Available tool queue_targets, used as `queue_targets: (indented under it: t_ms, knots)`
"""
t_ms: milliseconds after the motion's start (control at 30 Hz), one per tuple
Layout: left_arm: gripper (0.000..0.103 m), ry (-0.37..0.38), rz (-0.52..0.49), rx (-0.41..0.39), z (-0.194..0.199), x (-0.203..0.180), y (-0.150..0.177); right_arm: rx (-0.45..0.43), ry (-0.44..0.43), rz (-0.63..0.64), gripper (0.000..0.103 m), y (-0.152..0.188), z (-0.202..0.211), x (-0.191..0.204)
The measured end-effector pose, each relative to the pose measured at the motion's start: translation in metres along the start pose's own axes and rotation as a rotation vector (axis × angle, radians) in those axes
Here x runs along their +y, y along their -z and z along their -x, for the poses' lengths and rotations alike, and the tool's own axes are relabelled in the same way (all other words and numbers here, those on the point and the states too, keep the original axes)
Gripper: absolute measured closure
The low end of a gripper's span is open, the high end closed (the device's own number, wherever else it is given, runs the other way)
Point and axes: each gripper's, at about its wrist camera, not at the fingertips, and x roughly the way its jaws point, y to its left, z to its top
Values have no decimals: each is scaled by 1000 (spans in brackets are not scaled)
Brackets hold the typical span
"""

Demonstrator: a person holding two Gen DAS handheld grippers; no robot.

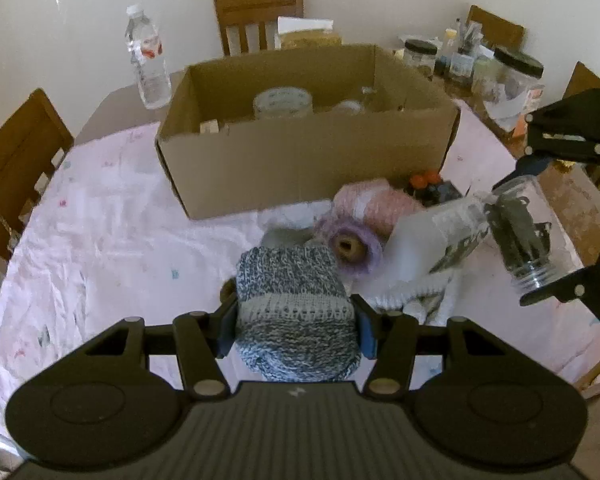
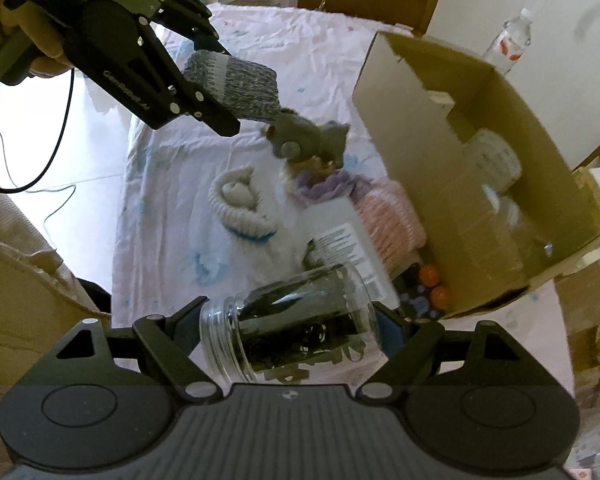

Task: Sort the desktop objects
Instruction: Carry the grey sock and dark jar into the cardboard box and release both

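- Two grippers, both loaded and held above the table.
- Left gripper (image 1: 296, 326): jaws clamped on a blue-grey knit sock (image 1: 294, 312), bundled, lifted clear of the cloth (image 1: 112, 232); in the right wrist view it hangs above the pile's near end.
- Right gripper (image 2: 290, 334): jaws pressed on a clear jar (image 2: 292, 324) lying sideways, its threaded mouth without a lid, dark pieces inside. It is held off the table, at the pile's right side.
- Box (image 1: 300, 128): open cardboard, on the table's far half; a tape roll (image 1: 283, 102) and other small items lie inside, too blurred to name. Its near wall stands just behind the pile.
- Pile, between box and grippers: pink yarn (image 1: 374, 202), purple yarn (image 1: 350, 246), a white bottle (image 1: 432, 236) on its side, a cream sock (image 2: 242, 200), a grey plush toy (image 2: 304, 142), and orange-capped items (image 1: 426, 180) against the box corner.
- Water bottle (image 1: 148, 60): upright, left of the box.
- Open room: bare cloth runs wide on the left, from the box's left wall to the table edge.
- Right edge: lidded jars (image 1: 512, 76) and clutter crowd the far corner.
- Chairs (image 1: 20, 156) stand along the left and far edges.
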Motion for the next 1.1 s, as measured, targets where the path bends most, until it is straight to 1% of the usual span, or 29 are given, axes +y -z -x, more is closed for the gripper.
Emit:
queue_targets:
  t_ms: [167,500,767,900,1100]
  knots:
    - [47,0,-36,-30,4,-1,-14,-20,31,10,16,-9,7,-8]
    - [47,14,-69,-88,7,2,-47,-53,81,24,16,-26,16,-28]
    - [47,15,-120,-130,-1,3,-81,-82,131,24,16,-38,20,-52]
    - [47,17,-121,-153,-8,8,-99,-96,154,16,16,-43,22,-68]
    - [47,-3,-129,-178,-20,15,-125,-114,187,14,16,-53,21,-94]
